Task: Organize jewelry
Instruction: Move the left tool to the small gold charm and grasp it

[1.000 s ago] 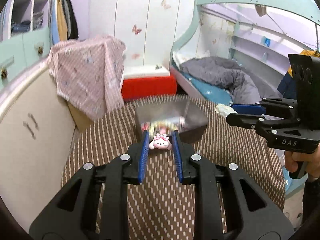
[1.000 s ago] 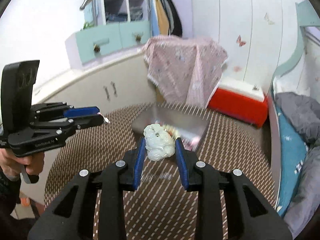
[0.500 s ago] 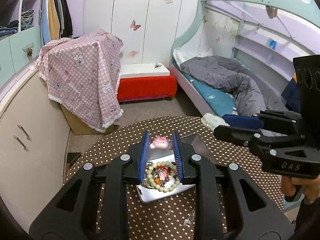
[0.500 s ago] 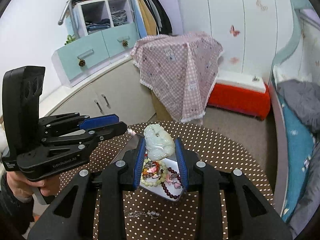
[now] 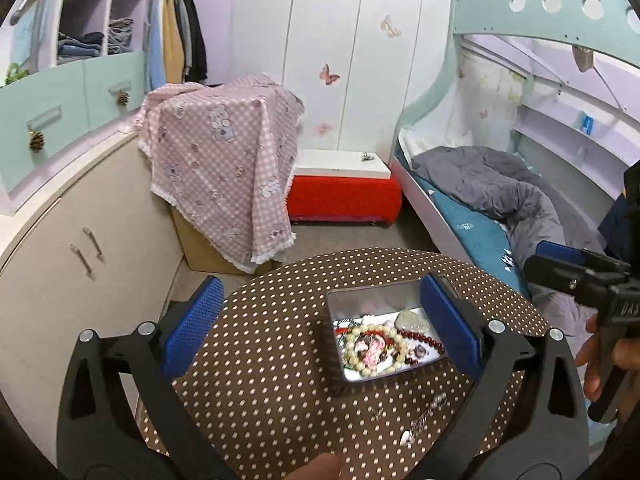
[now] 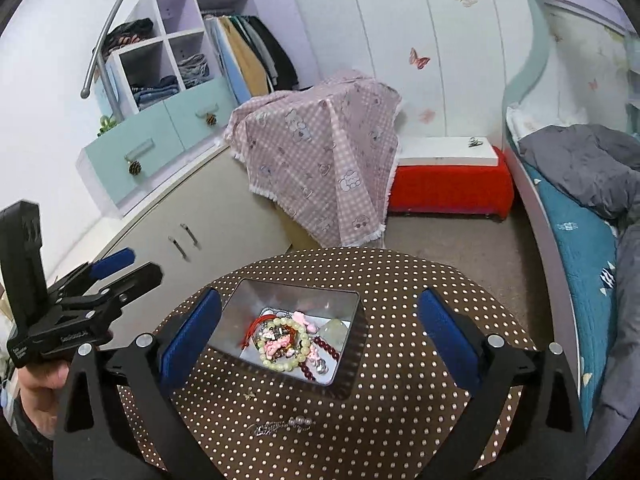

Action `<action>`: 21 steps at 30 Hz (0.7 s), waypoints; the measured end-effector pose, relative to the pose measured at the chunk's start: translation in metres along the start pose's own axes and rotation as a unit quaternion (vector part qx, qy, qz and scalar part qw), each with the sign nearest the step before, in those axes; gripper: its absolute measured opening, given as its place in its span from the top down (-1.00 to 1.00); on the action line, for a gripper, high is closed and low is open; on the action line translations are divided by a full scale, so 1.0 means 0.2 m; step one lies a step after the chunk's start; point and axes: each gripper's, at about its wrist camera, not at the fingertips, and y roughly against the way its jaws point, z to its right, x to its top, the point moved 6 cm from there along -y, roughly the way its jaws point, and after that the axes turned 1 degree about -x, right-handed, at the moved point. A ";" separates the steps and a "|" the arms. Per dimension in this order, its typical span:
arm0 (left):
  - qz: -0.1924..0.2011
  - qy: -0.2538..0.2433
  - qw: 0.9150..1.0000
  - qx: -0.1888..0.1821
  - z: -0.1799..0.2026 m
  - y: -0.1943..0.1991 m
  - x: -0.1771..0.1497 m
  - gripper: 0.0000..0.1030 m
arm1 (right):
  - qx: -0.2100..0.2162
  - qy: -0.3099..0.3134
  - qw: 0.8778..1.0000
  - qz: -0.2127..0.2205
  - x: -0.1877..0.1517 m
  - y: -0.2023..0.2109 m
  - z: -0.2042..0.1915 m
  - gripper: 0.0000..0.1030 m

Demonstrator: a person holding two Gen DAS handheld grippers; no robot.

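The jaws of both grippers are seen wide open and empty. A chain (image 6: 280, 426) is left on the tabletop (image 6: 400, 400), in front of the tin (image 6: 256, 300), nearer the right gripper (image 6: 318, 328).

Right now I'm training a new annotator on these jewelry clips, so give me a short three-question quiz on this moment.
1. True or false: the jaws of the left gripper are spread wide with nothing between them.
2. Multiple choice: where does the pale bead bracelet lie? A) on the dotted tablecloth, B) inside the metal tin, C) on the red bench.
3. Fill in: the loose silver piece with pearls lies on the dotted tablecloth, on the side of the tin ____ the right gripper's camera.

Key: 1 true; 2 B; 3 nearer.
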 end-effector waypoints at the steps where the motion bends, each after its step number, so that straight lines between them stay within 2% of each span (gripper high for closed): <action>1: 0.003 0.000 1.000 0.003 0.00 0.03 -0.01 -0.87 | 0.003 -0.003 1.000 0.007 -0.01 0.03 -0.01 -0.85; 6: 0.021 -0.005 1.000 0.014 0.00 0.19 -0.05 -0.87 | 0.012 -0.002 0.999 0.032 -0.04 0.16 -0.07 -0.85; 12: 0.042 0.003 0.999 0.010 0.00 0.31 -0.09 -0.87 | 0.007 0.010 0.999 0.052 -0.06 0.32 -0.13 -0.85; 16: 0.043 0.003 0.999 0.006 0.02 0.33 -0.14 -0.87 | -0.001 0.017 0.998 0.061 -0.10 0.40 -0.16 -0.85; 21: 0.026 -0.012 1.000 0.003 0.06 0.31 -0.25 -0.87 | -0.011 0.019 0.998 0.063 -0.19 0.46 -0.16 -0.85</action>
